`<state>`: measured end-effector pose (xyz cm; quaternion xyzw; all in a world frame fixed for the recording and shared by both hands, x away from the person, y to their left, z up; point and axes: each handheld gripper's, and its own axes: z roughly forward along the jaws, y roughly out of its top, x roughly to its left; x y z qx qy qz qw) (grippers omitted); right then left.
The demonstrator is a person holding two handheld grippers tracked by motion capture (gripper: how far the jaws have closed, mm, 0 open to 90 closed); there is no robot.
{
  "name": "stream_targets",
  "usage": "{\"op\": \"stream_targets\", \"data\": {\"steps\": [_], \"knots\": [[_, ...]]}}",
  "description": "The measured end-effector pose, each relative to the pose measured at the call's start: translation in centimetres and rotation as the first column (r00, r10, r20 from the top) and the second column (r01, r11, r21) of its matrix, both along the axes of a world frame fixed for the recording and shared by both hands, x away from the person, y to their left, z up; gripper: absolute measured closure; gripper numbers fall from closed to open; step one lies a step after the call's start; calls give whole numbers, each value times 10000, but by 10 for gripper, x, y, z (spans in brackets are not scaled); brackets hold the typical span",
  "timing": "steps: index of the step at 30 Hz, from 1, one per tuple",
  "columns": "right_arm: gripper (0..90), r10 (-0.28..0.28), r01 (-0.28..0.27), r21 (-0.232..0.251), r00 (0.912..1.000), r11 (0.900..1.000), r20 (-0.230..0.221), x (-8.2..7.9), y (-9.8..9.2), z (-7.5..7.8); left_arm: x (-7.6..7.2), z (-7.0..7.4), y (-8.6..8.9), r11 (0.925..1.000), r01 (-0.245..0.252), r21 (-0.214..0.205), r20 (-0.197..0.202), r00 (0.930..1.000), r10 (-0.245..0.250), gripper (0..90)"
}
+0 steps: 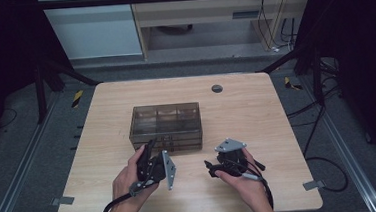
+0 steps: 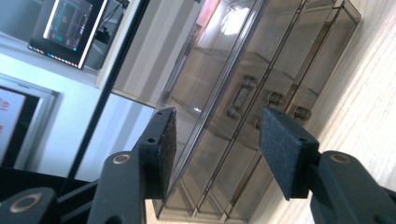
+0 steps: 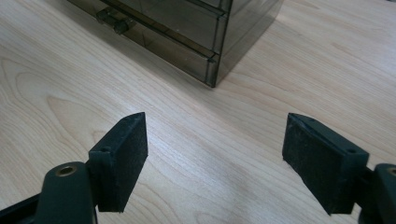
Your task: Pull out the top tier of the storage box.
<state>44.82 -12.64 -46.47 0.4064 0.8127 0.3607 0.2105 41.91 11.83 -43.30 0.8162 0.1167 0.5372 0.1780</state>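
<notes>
Bare tabletop (image 1: 256, 111) surrounds the drawer box (image 1: 166, 127), near left hand-held gripper (image 1: 149, 156).

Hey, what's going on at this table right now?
A person holds a gripper in each hand at a wooden table. The left gripper, turned on its side, is up against the front of a smoky clear drawer box, its jaws apart with the drawer handles just ahead and nothing gripped. The right gripper waits open over bare wood beside the box. The drawers look closed.
</notes>
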Motion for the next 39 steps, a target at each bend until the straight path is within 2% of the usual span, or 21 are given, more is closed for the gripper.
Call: {"op": "stream_targets", "data": {"steps": [8, 10, 13, 17, 23, 24, 25, 28, 30, 32, 34, 38, 39], "knots": [[237, -170, 173, -114, 9995, 9998, 253, -5, -4, 1, 2, -13, -14, 9962, 254, 828, 611, 9977, -305, 556], [237, -221, 223, -103, 9995, 9997, 223, -5, -3, 0, 2, -16, -14, 9938, 205, 1096, 739, 9969, -288, 567], [237, -247, 250, -122, 9995, 9996, 200, -4, -4, -1, 5, -22, -14, 9922, 94, 1244, 779, 9968, -192, 591], [239, -391, 394, -110, 9991, 9992, 190, -3, -8, 0, 8, -28, -14, 9875, 42, 1577, 1036, 9944, -208, 640], [247, -594, 594, -21, 9981, 9982, 189, -1, -12, 0, 13, -38, -24, 9635, -36, 2676, 1505, 9879, -381, 704], [248, -606, 607, -16, 9980, 9982, 185, -1, -12, 0, 15, -39, -25, 9602, -74, 2793, 1545, 9873, -373, 707], [248, -606, 607, -16, 9980, 9982, 185, -1, -12, 0, 15, -39, -25, 9602, -74, 2793, 1545, 9873, -373, 716], [251, -625, 626, -25, 9979, 9980, 165, -1, -13, 0, 18, -46, -27, 9467, -217, 3213, 1614, 9864, -322, 734], [252, -608, 608, -30, 9980, 9981, 197, -1, -14, 0, 19, -49, -28, 9410, -234, 3376, 1654, 9856, -348, 744], [253, -627, 628, -36, 9978, 9980, 198, -1, -14, 0, 20, -51, -29, 9373, -253, 3475, 1741, 9840, -380, 744], [255, -617, 619, -52, 9979, 9981, 219, -1, -15, 0, 21, -52, -30, 9381, -271, 3452, 1721, 9845, -349, 748], [257, -645, 647, -51, 9976, 9979, 245, -1, -16, 0, 22, -53, -31, 9338, -309, 3566, 1825, 9825, -372, 752], [258, -692, 692, -14, 9974, 9976, 210, -1, -16, 0, 23, -54, -32, 9311, -347, 3632, 1851, 9821, -356, 753]]}}
